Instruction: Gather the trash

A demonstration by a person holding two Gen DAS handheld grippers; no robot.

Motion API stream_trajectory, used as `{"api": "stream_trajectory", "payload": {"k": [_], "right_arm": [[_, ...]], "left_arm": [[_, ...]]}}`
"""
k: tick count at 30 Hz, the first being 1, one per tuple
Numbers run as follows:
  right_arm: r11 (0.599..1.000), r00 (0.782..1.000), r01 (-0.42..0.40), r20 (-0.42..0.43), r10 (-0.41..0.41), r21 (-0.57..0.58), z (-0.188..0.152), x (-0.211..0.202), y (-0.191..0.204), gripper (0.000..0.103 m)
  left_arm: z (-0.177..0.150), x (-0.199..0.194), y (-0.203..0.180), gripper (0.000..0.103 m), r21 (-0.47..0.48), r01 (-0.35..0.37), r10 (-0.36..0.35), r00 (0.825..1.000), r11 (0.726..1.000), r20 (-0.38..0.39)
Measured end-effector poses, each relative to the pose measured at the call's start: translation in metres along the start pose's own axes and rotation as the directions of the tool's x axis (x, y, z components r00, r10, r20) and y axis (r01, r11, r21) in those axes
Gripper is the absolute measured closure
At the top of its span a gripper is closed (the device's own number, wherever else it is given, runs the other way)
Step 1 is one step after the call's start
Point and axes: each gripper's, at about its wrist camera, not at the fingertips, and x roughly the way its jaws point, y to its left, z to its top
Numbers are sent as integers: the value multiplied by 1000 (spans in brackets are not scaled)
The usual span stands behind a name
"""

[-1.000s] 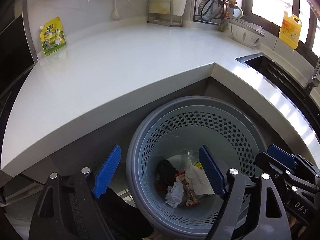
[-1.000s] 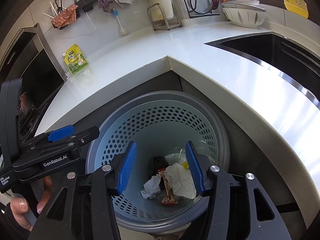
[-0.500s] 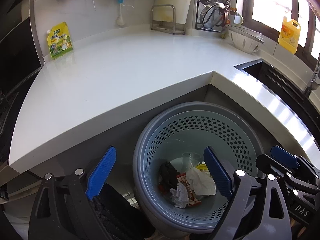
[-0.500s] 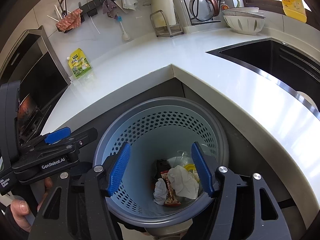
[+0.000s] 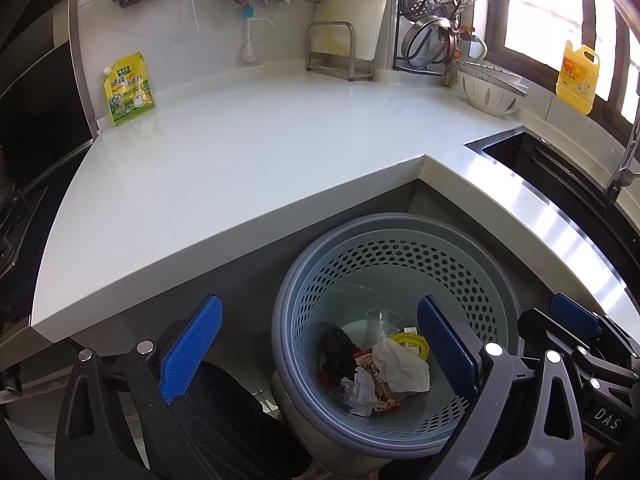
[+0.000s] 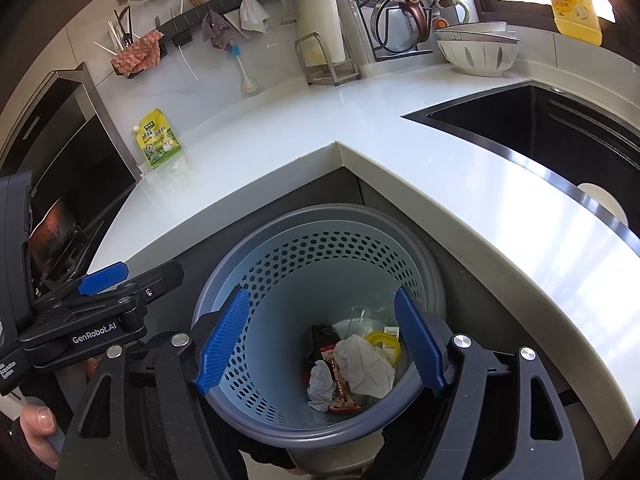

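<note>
A grey-blue perforated trash basket (image 5: 472, 264) stands on the floor under the counter corner; it also shows in the right wrist view (image 6: 256, 280). Inside lie crumpled white tissues (image 5: 400, 364), a red wrapper (image 5: 378, 384), a black scrap (image 5: 338, 348), a clear cup (image 5: 380, 320) and a yellow ring (image 5: 412, 342). My left gripper (image 5: 320, 352) is open and empty above the basket's left rim. My right gripper (image 6: 320, 340) is open and empty over the basket. A yellow-green pouch (image 5: 128, 88) stands at the back left of the white counter (image 5: 240, 152).
A black sink (image 6: 540, 132) is set in the counter at right. A white colander bowl (image 5: 492, 92), a yellow detergent bottle (image 5: 576, 76), a dish rack (image 5: 436, 20) and a metal stand (image 5: 336, 52) line the back. A stove (image 6: 56, 232) is at left.
Both grippers have risen and pulled back from the basket, so more of the counter shows. Both stay open and empty, the right one a little wider.
</note>
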Motion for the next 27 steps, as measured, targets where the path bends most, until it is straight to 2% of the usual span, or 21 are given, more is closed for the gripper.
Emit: {"api": "stream_trajectory", "payload": {"k": [11,27], "right_arm": [[1000,1000,0,17,0,0,0,-7,2,29],[1000,1000,-2,17,2,8,0,-8,1,28]], "left_arm": [[-1,-8,-2,6,10,-19,19,1000,1000,11],[-2,-4,-2,6,10,-29,29,1000,1000,-12]]}}
